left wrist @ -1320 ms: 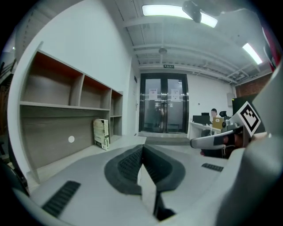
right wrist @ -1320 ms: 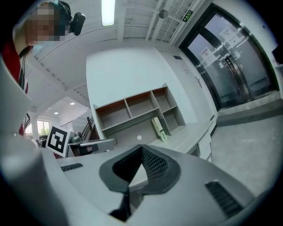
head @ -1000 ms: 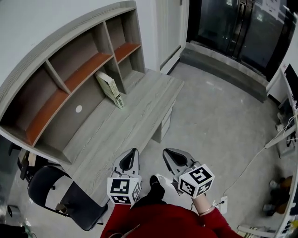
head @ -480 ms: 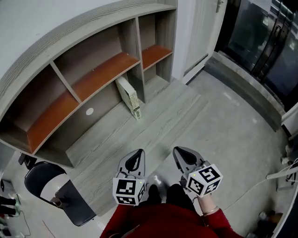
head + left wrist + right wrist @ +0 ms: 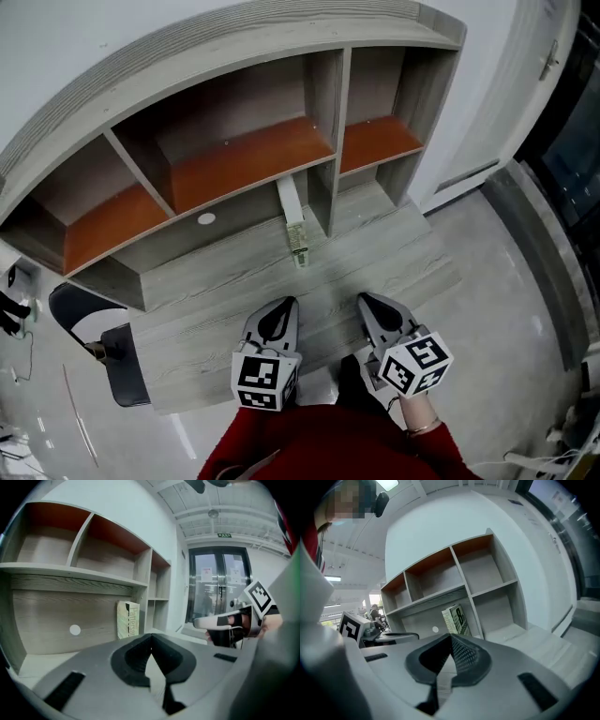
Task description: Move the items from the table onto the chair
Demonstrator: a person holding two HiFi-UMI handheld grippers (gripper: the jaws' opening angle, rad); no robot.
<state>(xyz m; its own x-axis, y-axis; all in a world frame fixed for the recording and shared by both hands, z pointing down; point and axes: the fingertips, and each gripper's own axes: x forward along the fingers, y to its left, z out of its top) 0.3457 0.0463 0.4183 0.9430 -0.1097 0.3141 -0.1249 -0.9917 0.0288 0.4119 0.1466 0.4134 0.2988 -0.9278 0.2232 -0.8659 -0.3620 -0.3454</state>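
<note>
You are at the approach step: nothing is lifted yet, and the desk (image 5: 234, 281) lies straight in front of you with its shelf unit rising along the back edge. The chair (image 5: 117, 361) you must load stands on the floor off the left end of the tabletop, well apart from the only item I can see.

That item is a box (image 5: 296, 230). It stands on end at the back of the tabletop, a little right of the middle, against the upright divider of the shelf unit. It is tall, thin and pale, with green print running down its narrow side (image 5: 127, 619) and a large dark figure on its broad face (image 5: 456, 619). It looks light and rigid, but its narrow footing means it will likely tip if nudged.

Your left gripper (image 5: 284, 305) and right gripper (image 5: 367, 300) hang over the front edge of the tabletop. Both have their jaws pressed together with nothing between them. The next move, as I judge it, calls for spreading one pair of jaws, reaching to the back edge and pinching the box across its thin sides.
</note>
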